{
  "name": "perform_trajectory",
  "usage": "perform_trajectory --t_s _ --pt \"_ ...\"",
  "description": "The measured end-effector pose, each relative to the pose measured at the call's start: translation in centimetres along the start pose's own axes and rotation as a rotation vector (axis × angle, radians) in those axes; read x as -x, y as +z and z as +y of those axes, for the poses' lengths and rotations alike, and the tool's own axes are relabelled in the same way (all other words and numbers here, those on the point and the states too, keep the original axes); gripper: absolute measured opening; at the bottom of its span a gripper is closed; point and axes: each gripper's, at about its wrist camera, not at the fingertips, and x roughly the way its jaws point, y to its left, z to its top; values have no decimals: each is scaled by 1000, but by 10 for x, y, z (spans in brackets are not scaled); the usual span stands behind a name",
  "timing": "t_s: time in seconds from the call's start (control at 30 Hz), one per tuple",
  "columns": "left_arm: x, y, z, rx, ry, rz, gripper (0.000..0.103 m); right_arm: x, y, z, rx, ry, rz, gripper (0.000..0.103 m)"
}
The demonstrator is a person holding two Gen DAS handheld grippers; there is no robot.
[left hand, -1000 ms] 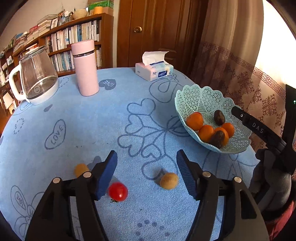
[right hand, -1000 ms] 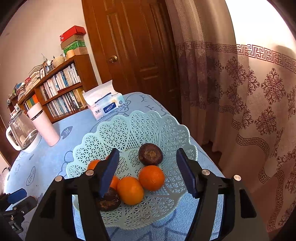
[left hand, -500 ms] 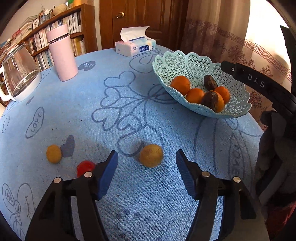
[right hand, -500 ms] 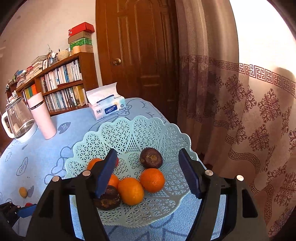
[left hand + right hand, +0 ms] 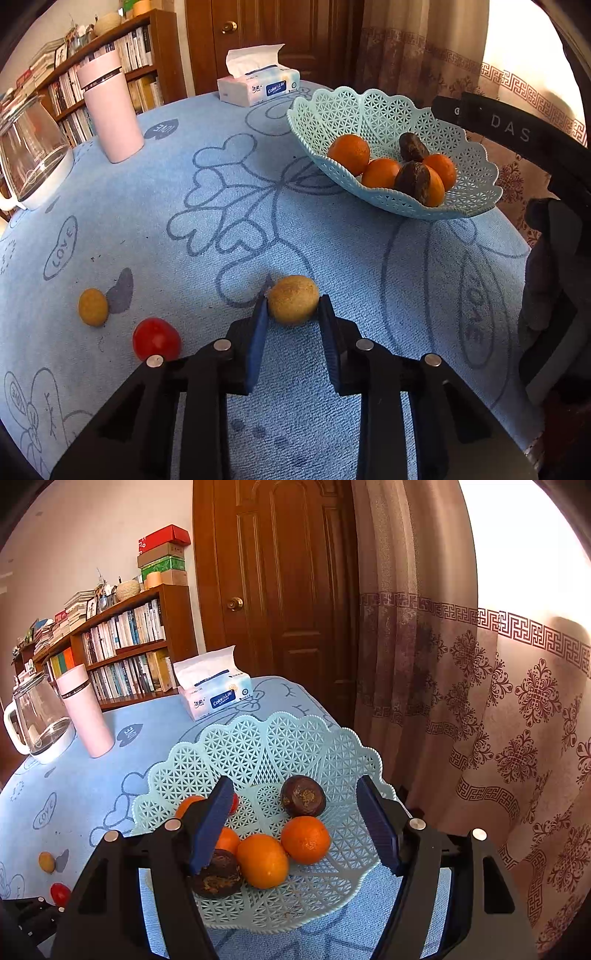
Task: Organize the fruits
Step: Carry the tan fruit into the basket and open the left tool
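Note:
My left gripper [image 5: 292, 308] is shut on a yellow-brown round fruit [image 5: 293, 298] that rests on the blue tablecloth. A red tomato [image 5: 156, 338] and a small yellow fruit [image 5: 93, 307] lie to its left. A pale green lattice basket [image 5: 376, 107] at the right holds oranges [image 5: 349, 153] and two dark brown fruits [image 5: 412, 177]. My right gripper [image 5: 295, 823] is open and empty, above the basket [image 5: 258, 738], over the oranges [image 5: 305, 839] and a dark fruit [image 5: 303, 796].
A pink tumbler [image 5: 110, 114], a glass kettle [image 5: 29, 162] and a tissue pack [image 5: 258, 86] stand at the table's far side. Bookshelf [image 5: 122, 650], door and curtain lie behind. The right gripper's body [image 5: 554, 258] is at the table's right edge.
My left gripper moved forward and closed its fingers onto the yellow-brown fruit. The right gripper rose slightly over the basket and stayed open.

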Motion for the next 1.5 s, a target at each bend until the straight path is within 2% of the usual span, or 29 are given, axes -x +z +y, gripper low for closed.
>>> perform_trajectory --t_s 0.3,0.5,0.83,1.17,1.2,1.27,1.3,1.33,1.5 --pt "20 31 -8 -26 15 -95 28 -1 0 -2 -7 -1 2 71" --pt "16 55 -19 -59 18 -136 28 -2 1 -3 -11 -1 8 71" --pt "-7 79 -37 -92 -12 -143 28 -6 2 -8 -37 -7 24 71" --pt "-14 81 -37 -90 -34 -154 30 -7 1 -9 -46 -10 30 71" --pt "-14 81 -37 -90 -39 -154 31 -7 2 -9 -47 -10 30 71" --pt "-13 81 -38 -93 -38 -160 41 -8 2 -9 -46 -9 30 71" --pt "-12 80 -38 -93 -24 -169 55 -8 2 -9 -47 -9 30 71" --pt "-10 80 -38 -93 -13 -180 60 -8 2 -9 -47 -9 31 71" --pt "-9 80 -34 -82 0 -185 60 -8 1 -10 -52 -9 32 71"
